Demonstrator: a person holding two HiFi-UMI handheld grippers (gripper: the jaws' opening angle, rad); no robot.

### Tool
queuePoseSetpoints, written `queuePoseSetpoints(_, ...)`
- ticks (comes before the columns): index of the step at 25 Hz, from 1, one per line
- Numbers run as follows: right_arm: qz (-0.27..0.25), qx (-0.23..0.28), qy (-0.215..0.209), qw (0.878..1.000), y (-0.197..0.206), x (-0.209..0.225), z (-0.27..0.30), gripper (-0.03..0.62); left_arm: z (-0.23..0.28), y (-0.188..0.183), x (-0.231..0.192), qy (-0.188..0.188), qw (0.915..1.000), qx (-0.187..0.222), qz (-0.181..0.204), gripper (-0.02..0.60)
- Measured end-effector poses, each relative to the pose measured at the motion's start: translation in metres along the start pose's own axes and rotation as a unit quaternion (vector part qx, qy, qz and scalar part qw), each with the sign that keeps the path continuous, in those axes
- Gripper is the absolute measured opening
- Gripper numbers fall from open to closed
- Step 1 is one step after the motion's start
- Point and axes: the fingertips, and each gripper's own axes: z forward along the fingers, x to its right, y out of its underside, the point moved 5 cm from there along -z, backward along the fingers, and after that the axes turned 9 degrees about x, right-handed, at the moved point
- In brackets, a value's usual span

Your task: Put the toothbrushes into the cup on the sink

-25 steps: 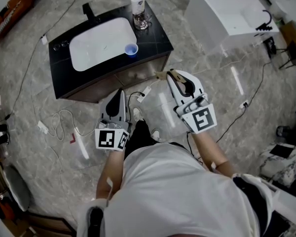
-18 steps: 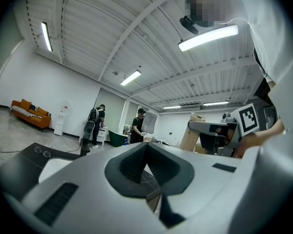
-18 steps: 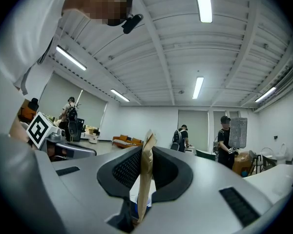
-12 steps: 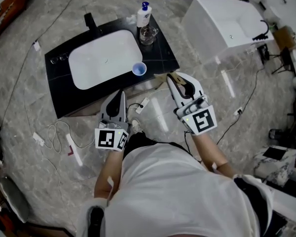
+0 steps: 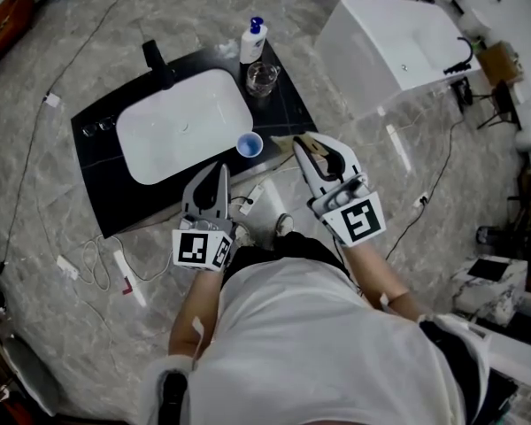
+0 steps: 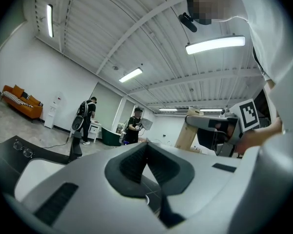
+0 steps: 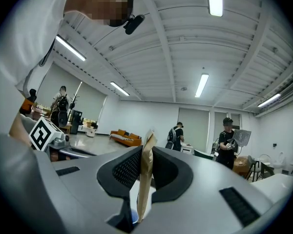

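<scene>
A small blue cup (image 5: 250, 144) stands on the black counter (image 5: 288, 104) at the front right corner of the white sink basin (image 5: 181, 124). My right gripper (image 5: 303, 142) is just right of the cup and shut on a flat tan toothbrush (image 5: 286, 138), whose end sticks out toward the cup. In the right gripper view the tan toothbrush (image 7: 145, 174) stands upright, pinched between the dark pads of the right gripper (image 7: 145, 152). My left gripper (image 5: 219, 168) hovers at the counter's front edge. In its own view the left gripper (image 6: 146, 147) is shut with nothing held.
A clear glass (image 5: 262, 78), a white pump bottle (image 5: 253, 41) and a black faucet (image 5: 155, 60) stand on the counter behind the basin. A big white tub (image 5: 394, 38) sits to the right. Cables (image 5: 97, 255) and a power strip (image 5: 258, 197) lie on the marble floor. People (image 7: 177, 135) stand far off.
The sink has drawn closer. Both grippers now reach the counter's front edge, and the right one with the tan toothbrush has come up beside the blue cup.
</scene>
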Motion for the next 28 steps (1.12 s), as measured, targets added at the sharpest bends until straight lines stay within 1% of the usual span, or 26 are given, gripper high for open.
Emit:
queuePoseSetpoints(6,0.002,0.012,0.003,1.000,0.011,0.027,0.013,0.063,0.029,0.005,-0.007,-0.001,1.0000,-0.001,0.009,0.002)
queuePoseSetpoints(8,0.001,0.009,0.001,1.000,0.017,0.039,0.015,0.063,0.038,0.005,-0.006,-0.009,0.9999,0.000,0.007,0.003)
queuePoseSetpoints(13,-0.002,0.005,-0.006,1.000,0.031,0.073,0.036,0.063,0.061,0.003,-0.004,-0.009,0.9997,-0.004,0.021,0.002)
queuePoseSetpoints(20,-0.016,0.017,-0.050,0.999,0.061,0.102,0.081,0.063,0.081,0.010,-0.012,-0.024,0.9989,-0.014,0.038,0.003)
queuePoseSetpoints(28,-0.037,0.030,-0.088,0.995,0.093,0.115,0.127,0.063,0.089,0.016,-0.024,-0.055,0.9973,-0.021,0.043,0.003)
